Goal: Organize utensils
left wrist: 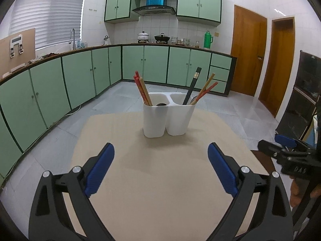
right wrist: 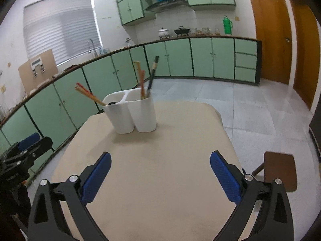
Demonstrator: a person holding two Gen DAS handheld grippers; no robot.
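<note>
White two-part holder (left wrist: 168,118) standing on a tan table (left wrist: 160,180), red and tan chopsticks (left wrist: 142,89) in its left cup, black, tan and red chopsticks (left wrist: 200,89) in its right cup, left gripper (left wrist: 161,167) wide open and holding nothing, right gripper (left wrist: 280,150) at the right edge, green cupboards (left wrist: 80,76) behind.

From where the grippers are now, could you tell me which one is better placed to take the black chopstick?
Probably right: the black chopstick leans in the holder's right-hand compartment; both grippers are open and empty.
</note>
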